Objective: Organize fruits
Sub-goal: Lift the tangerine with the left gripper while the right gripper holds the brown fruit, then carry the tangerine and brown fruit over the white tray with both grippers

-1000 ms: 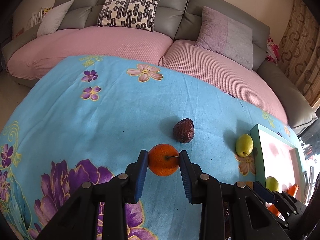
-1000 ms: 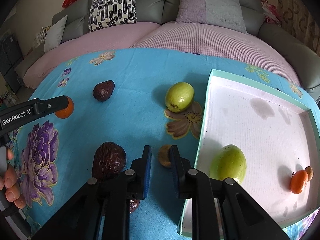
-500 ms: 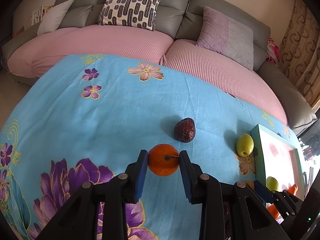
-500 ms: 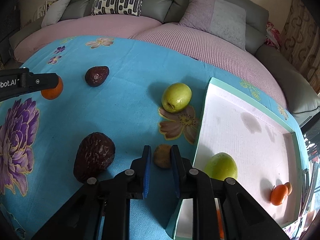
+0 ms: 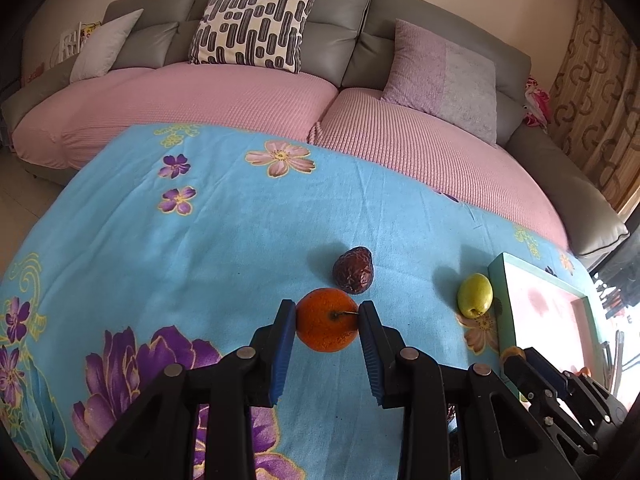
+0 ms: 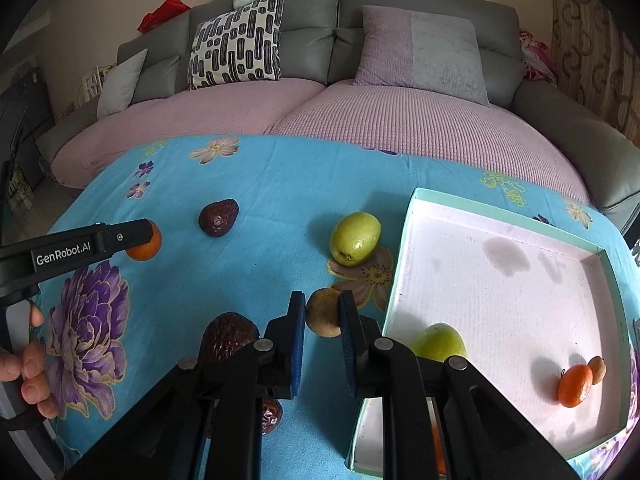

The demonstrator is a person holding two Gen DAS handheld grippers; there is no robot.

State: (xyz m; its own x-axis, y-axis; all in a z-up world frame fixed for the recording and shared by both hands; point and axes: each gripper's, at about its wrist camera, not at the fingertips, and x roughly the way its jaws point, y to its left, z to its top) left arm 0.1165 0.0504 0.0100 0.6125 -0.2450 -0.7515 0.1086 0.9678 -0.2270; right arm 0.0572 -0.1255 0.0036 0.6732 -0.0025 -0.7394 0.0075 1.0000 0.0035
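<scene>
My left gripper [image 5: 327, 312] is shut on a small orange [image 5: 326, 330], low over the blue flowered cloth; the right wrist view shows that orange [image 6: 147, 247] at the left. My right gripper [image 6: 322, 307] is shut on a small brown fruit [image 6: 322, 320], just left of the mint-rimmed tray [image 6: 500, 209]. In the tray lie a green fruit [image 6: 440, 342], an orange [image 6: 575, 385] and a small brown fruit [image 6: 598, 368]. On the cloth rest a green fruit [image 6: 355, 238] and two dark wrinkled fruits [image 6: 218, 217], one [image 6: 228, 338] close to my right fingers.
A grey sofa with pink seat covers [image 5: 248, 100] and cushions runs along the far side. A person's hand [image 6: 28, 368] holds the left gripper's handle. A small reddish fruit [image 6: 271, 414] lies partly hidden under my right gripper. The tray's near corner [image 6: 356, 456] sits beneath the right fingers.
The right gripper's jaws closed onto the small brown fruit, and the gripper rose a little and tipped up. The left gripper stayed still with the orange.
</scene>
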